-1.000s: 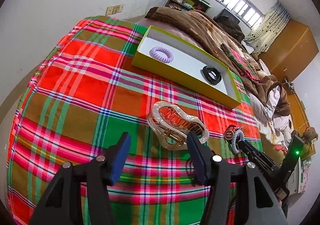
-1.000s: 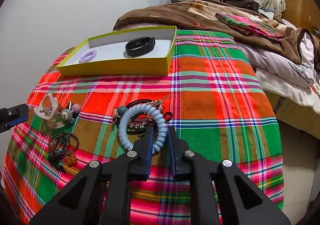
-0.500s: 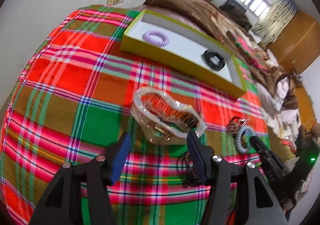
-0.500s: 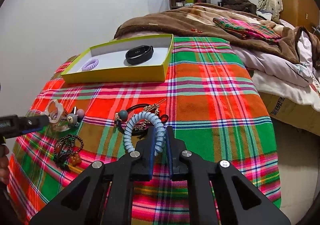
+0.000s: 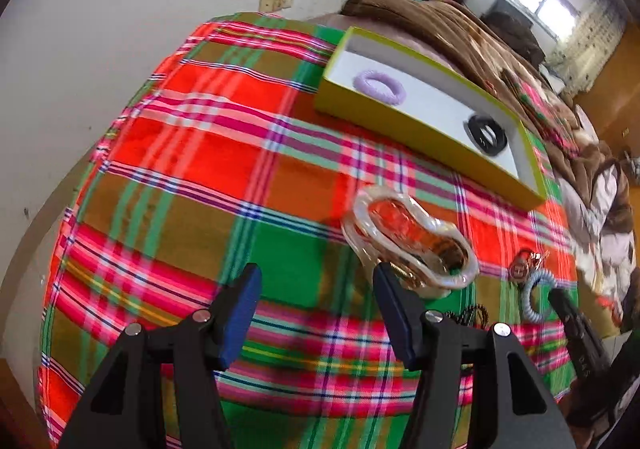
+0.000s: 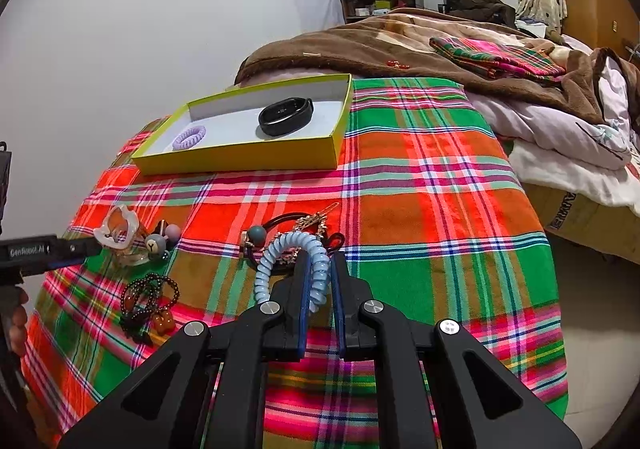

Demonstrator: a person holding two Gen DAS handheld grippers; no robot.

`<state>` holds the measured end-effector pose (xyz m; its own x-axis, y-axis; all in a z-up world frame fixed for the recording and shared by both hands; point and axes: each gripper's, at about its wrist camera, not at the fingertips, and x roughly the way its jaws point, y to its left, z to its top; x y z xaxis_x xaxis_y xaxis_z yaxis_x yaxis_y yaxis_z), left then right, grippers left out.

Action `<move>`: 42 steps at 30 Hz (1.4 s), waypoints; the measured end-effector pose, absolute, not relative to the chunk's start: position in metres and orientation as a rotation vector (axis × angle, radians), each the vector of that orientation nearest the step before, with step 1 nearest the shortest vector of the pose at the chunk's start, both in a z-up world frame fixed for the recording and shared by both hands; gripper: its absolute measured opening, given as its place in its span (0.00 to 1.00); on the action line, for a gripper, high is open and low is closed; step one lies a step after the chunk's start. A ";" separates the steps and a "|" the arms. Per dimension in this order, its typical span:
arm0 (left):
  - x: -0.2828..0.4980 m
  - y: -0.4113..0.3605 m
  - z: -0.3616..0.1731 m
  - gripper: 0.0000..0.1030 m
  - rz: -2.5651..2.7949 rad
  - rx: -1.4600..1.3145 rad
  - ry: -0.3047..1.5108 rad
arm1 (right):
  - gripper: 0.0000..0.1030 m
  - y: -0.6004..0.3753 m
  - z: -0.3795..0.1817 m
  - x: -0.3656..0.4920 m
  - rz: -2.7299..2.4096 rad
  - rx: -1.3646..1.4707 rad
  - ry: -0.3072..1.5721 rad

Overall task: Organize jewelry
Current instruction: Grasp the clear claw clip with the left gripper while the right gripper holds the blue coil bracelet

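Right wrist view: right gripper (image 6: 320,281) pinched tight on the blue coil (image 6: 292,249); a sec ago the pads were just closing round it, now they're fully clamped and the coil's loop arches up off the plaid cloth (image 6: 420,177).
Coil vs pile: far end still over the tangle of ties & pin (image 6: 304,227), can't tell if snagged.
Left gripper (image 5: 316,309): jaws apart, nothing between them; clip (image 5: 408,241) sits just off its right finger, maybe touching. Half a sec back the clip sat more centred ahead of the jaws, now it's off to the right.
Box (image 6: 240,163): far side of cloth, already holds purple tie (image 6: 190,137) on left and black band (image 6: 285,116) on right.
Still loose, near-left: beads (image 6: 150,299), bear tie (image 6: 156,243).
Meaning: coil looks secured, so prob next is lift & carry to box; left side needs re-aim before it can take the clip.
Risk: coil is springy, could drag the pin along.
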<state>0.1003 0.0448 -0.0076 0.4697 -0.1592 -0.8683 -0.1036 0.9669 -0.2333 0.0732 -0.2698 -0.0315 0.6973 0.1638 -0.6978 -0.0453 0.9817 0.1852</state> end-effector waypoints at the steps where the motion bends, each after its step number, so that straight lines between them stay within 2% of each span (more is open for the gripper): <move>1: 0.099 0.045 -0.005 0.57 -0.060 -0.292 1.078 | 0.10 -0.269 -0.031 0.073 0.121 0.159 0.788; 7: 0.093 0.024 0.007 0.58 -0.171 -0.327 1.051 | 0.10 -0.269 -0.029 0.073 0.131 0.166 0.775; 14: 0.104 0.007 -0.005 0.58 -0.112 -0.321 1.103 | 0.10 -0.272 -0.029 0.072 0.141 0.174 0.774; 25: 0.109 0.024 -0.002 0.58 0.046 -0.178 1.073 | 0.10 -0.272 -0.029 0.074 0.162 0.186 0.771; 38: 0.105 0.010 -0.021 0.57 0.003 -0.183 1.139 | 0.10 -0.269 -0.029 0.075 0.170 0.188 0.772; 41: 0.104 0.010 -0.019 0.51 0.003 -0.154 1.115 | 0.10 -0.269 -0.029 0.076 0.171 0.189 0.774; 42: 0.104 0.010 -0.018 0.41 -0.008 -0.160 1.112 | 0.10 -0.268 -0.029 0.076 0.172 0.188 0.774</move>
<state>0.1039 0.0102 -0.0185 0.4444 -0.0860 -0.8917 -0.0735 0.9885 -0.1320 0.0762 -0.2684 -0.0294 0.7025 0.2221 -0.6762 -0.0842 0.9693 0.2309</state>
